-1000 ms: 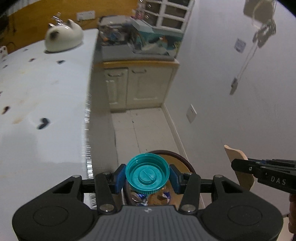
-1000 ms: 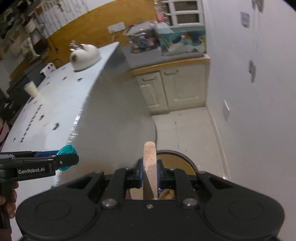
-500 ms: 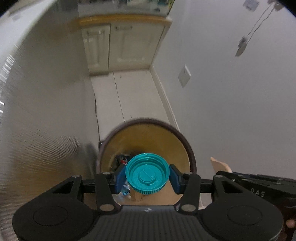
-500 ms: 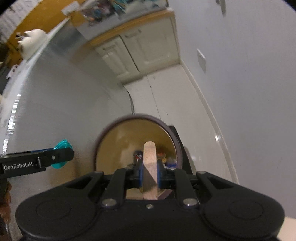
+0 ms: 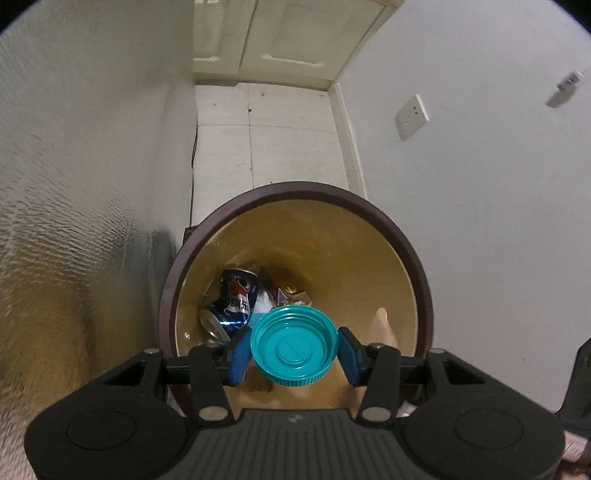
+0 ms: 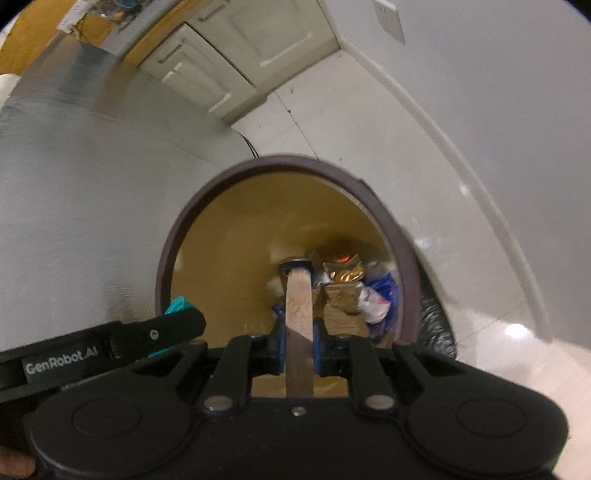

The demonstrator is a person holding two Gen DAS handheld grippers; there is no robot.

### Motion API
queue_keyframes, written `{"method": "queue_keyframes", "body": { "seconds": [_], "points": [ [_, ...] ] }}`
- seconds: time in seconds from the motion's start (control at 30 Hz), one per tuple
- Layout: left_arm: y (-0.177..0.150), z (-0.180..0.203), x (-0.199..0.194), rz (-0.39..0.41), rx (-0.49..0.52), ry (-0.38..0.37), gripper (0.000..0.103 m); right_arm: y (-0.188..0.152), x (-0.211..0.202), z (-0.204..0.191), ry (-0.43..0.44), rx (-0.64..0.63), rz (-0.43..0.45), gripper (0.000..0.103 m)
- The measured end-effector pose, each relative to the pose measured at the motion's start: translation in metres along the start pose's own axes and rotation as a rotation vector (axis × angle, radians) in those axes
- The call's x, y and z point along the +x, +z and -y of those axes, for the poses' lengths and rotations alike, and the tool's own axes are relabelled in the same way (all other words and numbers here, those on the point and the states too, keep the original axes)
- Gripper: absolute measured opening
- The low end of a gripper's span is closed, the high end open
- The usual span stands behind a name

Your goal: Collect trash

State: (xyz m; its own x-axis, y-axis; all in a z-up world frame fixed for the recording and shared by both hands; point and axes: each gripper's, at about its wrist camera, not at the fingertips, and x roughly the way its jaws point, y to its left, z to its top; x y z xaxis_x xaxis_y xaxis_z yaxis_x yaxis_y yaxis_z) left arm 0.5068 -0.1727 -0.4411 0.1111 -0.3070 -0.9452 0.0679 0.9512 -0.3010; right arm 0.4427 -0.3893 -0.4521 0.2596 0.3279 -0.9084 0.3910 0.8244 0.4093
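Note:
My left gripper (image 5: pixel 294 351) is shut on a teal screw lid (image 5: pixel 294 346), held flat-side up over the mouth of a round bin (image 5: pixel 295 192) with a dark rim and a tan inside. My right gripper (image 6: pixel 298 336) is shut on a thin tan wooden piece (image 6: pixel 298 317), edge-on, over the same bin (image 6: pixel 280 164). That wooden piece (image 5: pixel 382 326) also shows at the right inside the bin's mouth in the left wrist view. The left gripper (image 6: pixel 147 336) with the teal lid (image 6: pixel 177 305) appears at the lower left of the right wrist view. A blue drinks can (image 5: pixel 236 299) and foil wrappers (image 6: pixel 343 275) lie at the bin's bottom.
The bin stands on a pale tiled floor (image 5: pixel 266 140) between a shiny metal-clad counter side (image 5: pixel 74 184) on the left and a white wall (image 5: pixel 480 184) with a socket (image 5: pixel 412 117) on the right. Cream cupboard doors (image 5: pixel 266 33) close the far end. A dark cable (image 5: pixel 192 158) runs down the counter's foot.
Both grippers have dropped from tabletop height down toward the bin and tilted to point into it. The bin now fills both views and its contents show. Both grips are unchanged.

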Motion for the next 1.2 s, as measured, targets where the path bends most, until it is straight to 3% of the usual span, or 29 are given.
{"method": "queue_keyframes", "body": {
  "seconds": [0.07, 0.37, 0.4, 0.43, 0.5, 0.93, 1.1, 1.2],
  "points": [
    [0.004, -0.004, 0.008, -0.002, -0.01, -0.002, 0.05, 0.0, 0.011, 0.0, 0.009, 0.015, -0.024, 0.023],
    [0.012, -0.009, 0.041, -0.04, -0.022, -0.021, 0.051, -0.006, 0.024, -0.002, -0.002, -0.015, -0.071, 0.028],
    [0.011, -0.01, 0.045, -0.048, -0.021, -0.021, 0.056, -0.007, 0.024, 0.0, -0.005, -0.014, -0.072, 0.028],
    [0.01, -0.011, 0.048, -0.054, -0.021, -0.009, 0.071, -0.008, 0.024, 0.0, -0.007, -0.013, -0.074, 0.028],
    [0.007, -0.012, 0.051, -0.054, -0.014, 0.023, 0.08, -0.009, 0.023, 0.001, -0.01, -0.018, -0.077, 0.028],
    [-0.014, -0.007, 0.045, -0.078, 0.073, 0.073, 0.092, -0.014, 0.013, 0.0, -0.049, -0.095, -0.068, 0.028],
    [-0.022, -0.005, 0.032, -0.072, 0.063, 0.084, 0.1, -0.016, 0.002, 0.002, -0.061, -0.125, -0.046, 0.034],
    [-0.025, -0.004, 0.018, -0.054, 0.054, 0.09, 0.103, -0.016, -0.008, 0.003, -0.06, -0.145, -0.045, 0.043]
  ]
}}
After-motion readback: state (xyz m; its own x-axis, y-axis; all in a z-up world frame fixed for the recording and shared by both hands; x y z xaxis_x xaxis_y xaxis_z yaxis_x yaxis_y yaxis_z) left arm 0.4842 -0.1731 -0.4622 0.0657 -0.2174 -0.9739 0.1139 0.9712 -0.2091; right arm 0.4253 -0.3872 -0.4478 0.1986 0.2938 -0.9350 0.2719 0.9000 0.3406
